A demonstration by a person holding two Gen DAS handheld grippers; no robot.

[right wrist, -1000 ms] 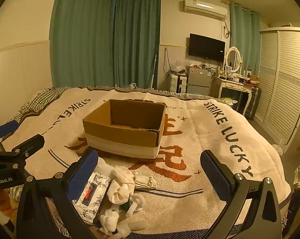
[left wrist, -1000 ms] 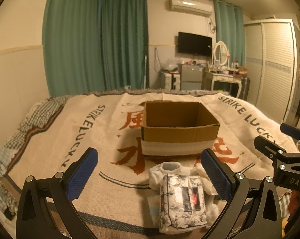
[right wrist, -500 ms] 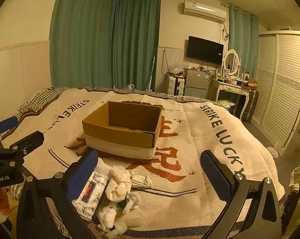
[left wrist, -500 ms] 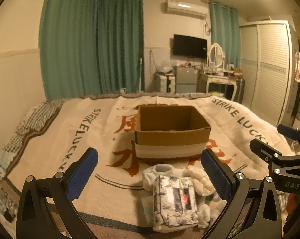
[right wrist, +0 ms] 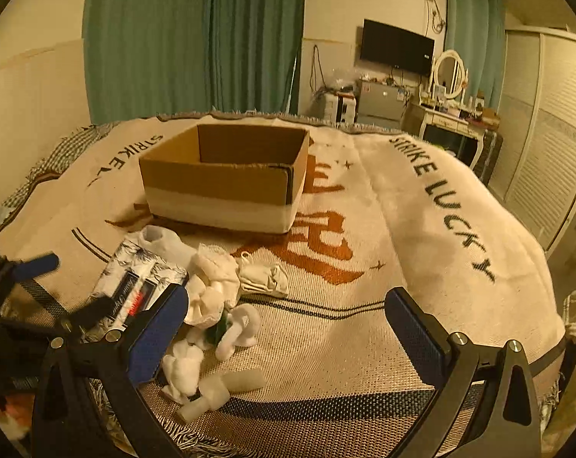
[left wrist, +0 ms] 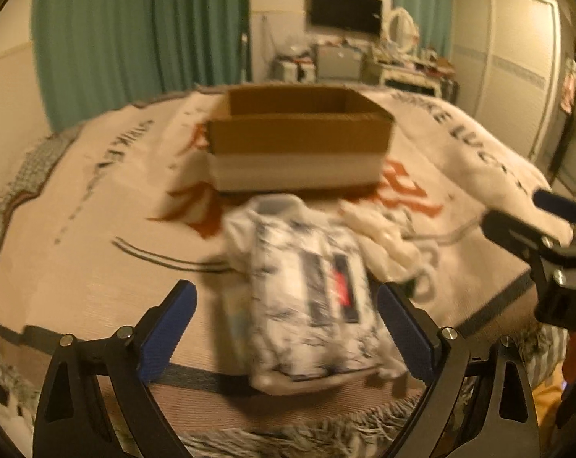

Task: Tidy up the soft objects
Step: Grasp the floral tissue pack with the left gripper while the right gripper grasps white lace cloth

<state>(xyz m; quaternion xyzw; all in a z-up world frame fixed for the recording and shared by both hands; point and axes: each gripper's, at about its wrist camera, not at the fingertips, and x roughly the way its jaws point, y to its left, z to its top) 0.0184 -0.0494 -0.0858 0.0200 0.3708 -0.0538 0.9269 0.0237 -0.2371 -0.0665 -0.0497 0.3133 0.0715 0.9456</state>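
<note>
A patterned white tissue pack (left wrist: pixel 311 305) lies on the bed blanket between my open left gripper (left wrist: pixel 288 328) fingers; it also shows in the right wrist view (right wrist: pixel 135 286). White socks and rags (right wrist: pixel 215 290) are heaped beside it, also seen in the left wrist view (left wrist: pixel 387 236). An open cardboard box (left wrist: pixel 299 141) stands beyond the pile, and shows in the right wrist view (right wrist: pixel 223 175). My right gripper (right wrist: pixel 284 328) is open and empty, over the blanket right of the heap.
The cream blanket (right wrist: pixel 402 229) with black lettering covers the bed. Its fringed front edge (left wrist: pixel 288 435) is close below the grippers. Green curtains, a TV, a dresser and a wardrobe stand beyond the bed.
My left gripper has moved forward and down, so the tissue pack now sits between its fingers. My right gripper has come slightly closer to the bed.
</note>
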